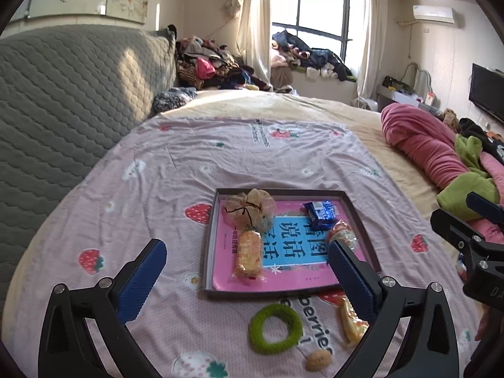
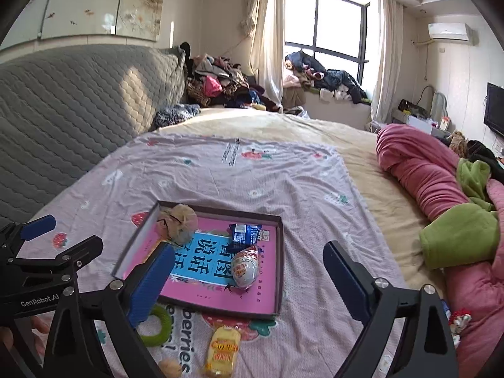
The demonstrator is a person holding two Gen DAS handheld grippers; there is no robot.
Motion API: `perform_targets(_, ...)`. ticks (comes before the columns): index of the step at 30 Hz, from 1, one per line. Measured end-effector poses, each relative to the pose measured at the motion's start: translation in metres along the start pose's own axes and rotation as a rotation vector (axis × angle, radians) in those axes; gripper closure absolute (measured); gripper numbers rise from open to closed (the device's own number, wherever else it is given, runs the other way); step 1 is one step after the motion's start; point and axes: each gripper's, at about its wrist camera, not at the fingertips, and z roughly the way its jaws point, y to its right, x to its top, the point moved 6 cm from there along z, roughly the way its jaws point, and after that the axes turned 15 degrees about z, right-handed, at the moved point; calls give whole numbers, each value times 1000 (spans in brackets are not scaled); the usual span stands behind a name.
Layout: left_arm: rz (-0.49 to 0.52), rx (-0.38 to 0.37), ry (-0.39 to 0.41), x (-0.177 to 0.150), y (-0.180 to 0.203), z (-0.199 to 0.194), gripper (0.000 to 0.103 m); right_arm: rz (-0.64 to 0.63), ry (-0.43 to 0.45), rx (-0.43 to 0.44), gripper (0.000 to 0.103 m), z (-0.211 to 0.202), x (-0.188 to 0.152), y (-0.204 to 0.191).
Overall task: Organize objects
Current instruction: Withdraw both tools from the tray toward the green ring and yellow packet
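Note:
A dark-rimmed tray (image 1: 210,245) lies on the strawberry-print sheet with a pink book in it. On the book rest a mesh pouch (image 1: 250,209), a blue snack packet (image 1: 321,212), a yellow biscuit pack (image 1: 249,253) and a red-and-white wrapped snack (image 1: 341,234). In front of the tray lie a green fuzzy ring (image 1: 275,327), a yellow snack packet (image 1: 352,321) and a small biscuit (image 1: 318,360). My left gripper (image 1: 245,247) hovers above the tray's near side, open and holding nothing. My right gripper (image 2: 249,249) is also open and holds nothing, above the tray (image 2: 280,267).
A grey quilted headboard (image 1: 63,94) rises on the left. Rolled pink and green bedding (image 1: 425,151) lies on the right. Clothes are piled at the far end by the window (image 1: 308,9). The sheet (image 1: 220,157) beyond the tray is bare.

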Motion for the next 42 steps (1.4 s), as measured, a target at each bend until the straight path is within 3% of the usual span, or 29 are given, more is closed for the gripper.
perform_targets(17,15,11,37,-6,6,-97,1,-22,28,20,5,-89,-7,-7)
perform_targets(42,55,-26,-95,-81,34,-86,1,-68,-85,-6,5,-100,-88,-11)
